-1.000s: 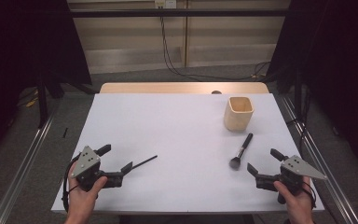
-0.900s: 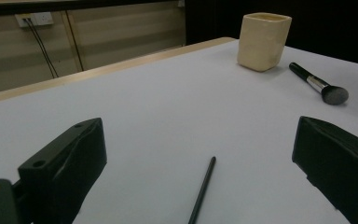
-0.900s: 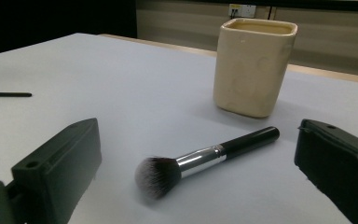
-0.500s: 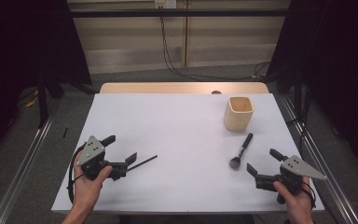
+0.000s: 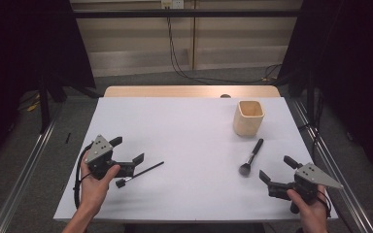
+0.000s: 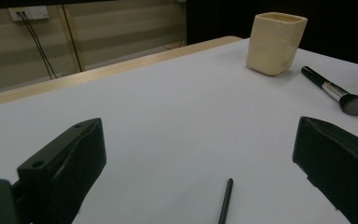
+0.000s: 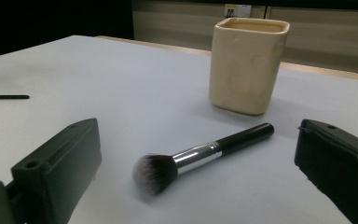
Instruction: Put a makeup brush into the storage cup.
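A thin black stick lies on the white table at the front left. My left gripper stands open just behind its near end. In the left gripper view the stick's tip shows low between the two open jaws, with nothing gripped. A black-handled makeup brush with a silver ferrule lies at the right, with its bristles toward me. Behind it stands a cream cup. My right gripper is open a short way in front of the makeup brush and apart from it, facing the cup.
The table's front edge runs just under both hands. A wooden strip borders the far edge. Metal rails run along both sides of the table, and dark curtains hang beyond them. Wide bare tabletop lies between the two grippers.
My left gripper has moved right and forward, closing in on the thin black stick. The right gripper, the makeup brush and the cup have stayed put.
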Motion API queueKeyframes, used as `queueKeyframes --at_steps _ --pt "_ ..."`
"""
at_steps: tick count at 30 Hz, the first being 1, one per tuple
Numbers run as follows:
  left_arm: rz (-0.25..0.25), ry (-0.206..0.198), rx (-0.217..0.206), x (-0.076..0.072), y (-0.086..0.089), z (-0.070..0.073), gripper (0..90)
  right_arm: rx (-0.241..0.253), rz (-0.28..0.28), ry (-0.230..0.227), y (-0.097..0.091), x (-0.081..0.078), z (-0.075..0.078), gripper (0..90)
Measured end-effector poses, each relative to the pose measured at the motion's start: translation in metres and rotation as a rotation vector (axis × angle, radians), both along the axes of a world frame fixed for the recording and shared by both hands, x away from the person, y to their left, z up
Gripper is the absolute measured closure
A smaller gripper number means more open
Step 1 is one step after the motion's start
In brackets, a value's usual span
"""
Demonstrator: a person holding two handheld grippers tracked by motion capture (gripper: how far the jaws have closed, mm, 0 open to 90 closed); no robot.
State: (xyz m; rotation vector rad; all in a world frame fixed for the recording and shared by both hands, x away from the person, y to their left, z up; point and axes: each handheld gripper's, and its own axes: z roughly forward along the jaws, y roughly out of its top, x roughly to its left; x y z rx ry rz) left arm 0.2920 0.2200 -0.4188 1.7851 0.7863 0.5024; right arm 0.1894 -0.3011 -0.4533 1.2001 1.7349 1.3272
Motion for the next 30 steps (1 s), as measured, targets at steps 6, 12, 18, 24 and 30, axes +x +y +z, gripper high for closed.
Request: queueKeyframes --at_steps 6,12,18,24,30 --pt "-0.023 0.04 0.004 0.006 -0.001 -0.003 3.1 -0.003 -0.012 0.01 -0.004 -0.001 -0.001 0.1" --pt "-0.037 0.086 0.02 0.012 0.001 -0.004 3.4 -0.004 0.002 0.013 -0.004 -0.005 -0.001 0.3" --pt "-0.069 0.141 0.077 0.016 0.0 -0.006 4.6 -0.006 0.009 0.023 -0.004 -0.005 -0.002 0.3" --pt "-0.087 0.169 0.167 0.019 -0.003 -0.004 4.6 -0.012 0.017 0.023 -0.004 -0.005 -0.002 0.3" --pt "-0.119 0.231 0.235 0.026 -0.004 0.001 5.2 -0.011 0.022 0.028 -0.002 -0.004 -0.003 0.3"
